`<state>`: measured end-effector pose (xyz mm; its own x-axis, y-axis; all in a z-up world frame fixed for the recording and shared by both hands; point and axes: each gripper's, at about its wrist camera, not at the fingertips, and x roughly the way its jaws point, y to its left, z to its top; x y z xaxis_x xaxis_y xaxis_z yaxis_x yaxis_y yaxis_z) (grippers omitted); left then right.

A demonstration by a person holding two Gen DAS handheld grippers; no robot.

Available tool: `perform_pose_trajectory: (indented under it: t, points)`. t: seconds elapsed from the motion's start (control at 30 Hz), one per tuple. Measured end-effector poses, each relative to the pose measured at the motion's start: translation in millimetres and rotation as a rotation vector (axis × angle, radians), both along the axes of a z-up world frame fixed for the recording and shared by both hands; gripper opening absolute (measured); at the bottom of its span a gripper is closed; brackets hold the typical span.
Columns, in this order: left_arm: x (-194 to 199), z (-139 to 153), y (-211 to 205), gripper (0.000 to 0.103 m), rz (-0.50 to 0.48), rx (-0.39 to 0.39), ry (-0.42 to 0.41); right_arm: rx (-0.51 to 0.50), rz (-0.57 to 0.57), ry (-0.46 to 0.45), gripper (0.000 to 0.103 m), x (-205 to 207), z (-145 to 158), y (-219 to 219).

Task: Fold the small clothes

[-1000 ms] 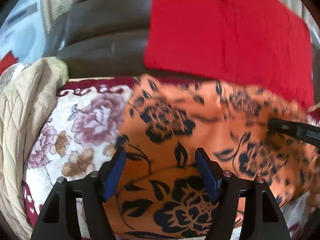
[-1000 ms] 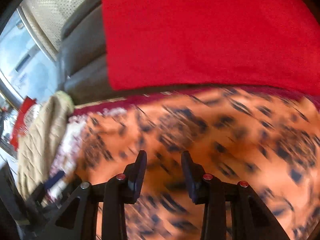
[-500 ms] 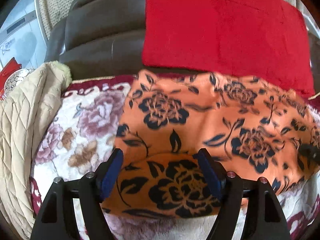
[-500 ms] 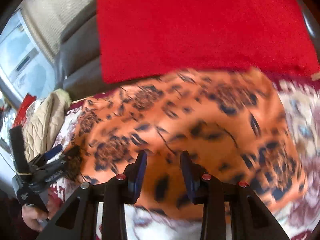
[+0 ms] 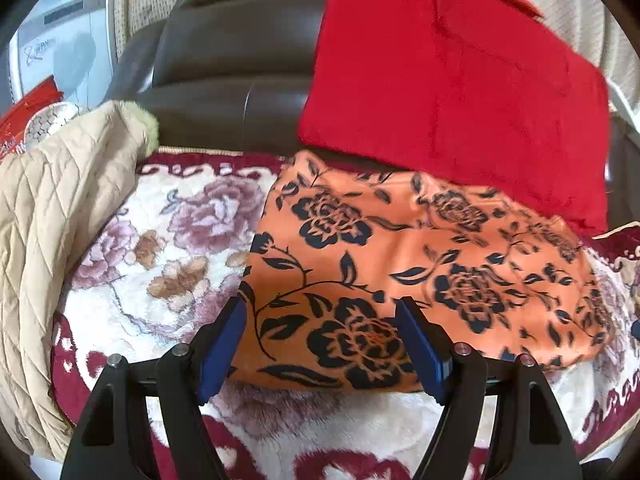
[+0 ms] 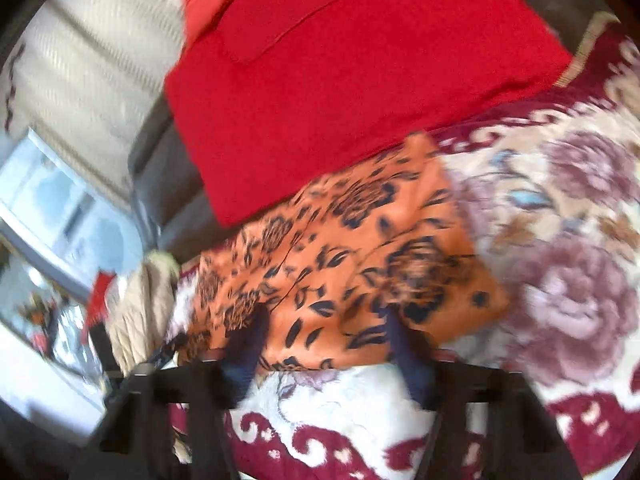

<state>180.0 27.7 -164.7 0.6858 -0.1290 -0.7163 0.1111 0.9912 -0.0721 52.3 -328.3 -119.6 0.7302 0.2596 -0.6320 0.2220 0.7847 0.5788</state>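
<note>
Orange black-floral folded cloth (image 5: 420,272) lies flat on floral plush blanket (image 5: 160,248), red cloth (image 5: 452,80) at 12 o'clock; left gripper (image 5: 320,332) & right gripper (image 6: 324,332) both wide, holding nothing.

1 orange cloth (image 5: 420,280) with black flowers, 1 red cloth (image 5: 452,92), 1 beige quilted jacket (image 5: 52,208), 1 floral blanket (image 5: 160,240) under them, 1 dark sofa (image 5: 232,64). 2 grippers: left gripper (image 5: 320,344), right gripper (image 6: 324,344), each with 2 fingers spread apart.

Orange floral cloth (image 5: 420,264) on floral blanket (image 5: 168,248)
</note>
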Motion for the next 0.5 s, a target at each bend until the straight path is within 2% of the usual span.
perform_pose_trajectory:
  t: [0.13,0.23,0.33,0.43,0.5]
  points:
    - [-9,2,1,0.077,0.017,-0.010,-0.018,0.037,-0.069,-0.019,0.068,-22,-4,-26]
    - [1,-6,4,0.077,0.029,0.000,0.011,0.102,-0.078,-0.029,0.064,-18,-13,-34]
    - [12,-17,7,0.077,0.054,0.033,0.041,0.104,-0.060,-0.023,0.059,-6,-17,-31]
    - [29,-35,9,0.077,0.092,0.073,0.110,0.112,-0.049,-0.010,0.058,11,-25,-24]
    - [39,-50,9,0.080,0.098,0.090,0.164,0.099,-0.059,0.039,0.058,24,-40,-23]
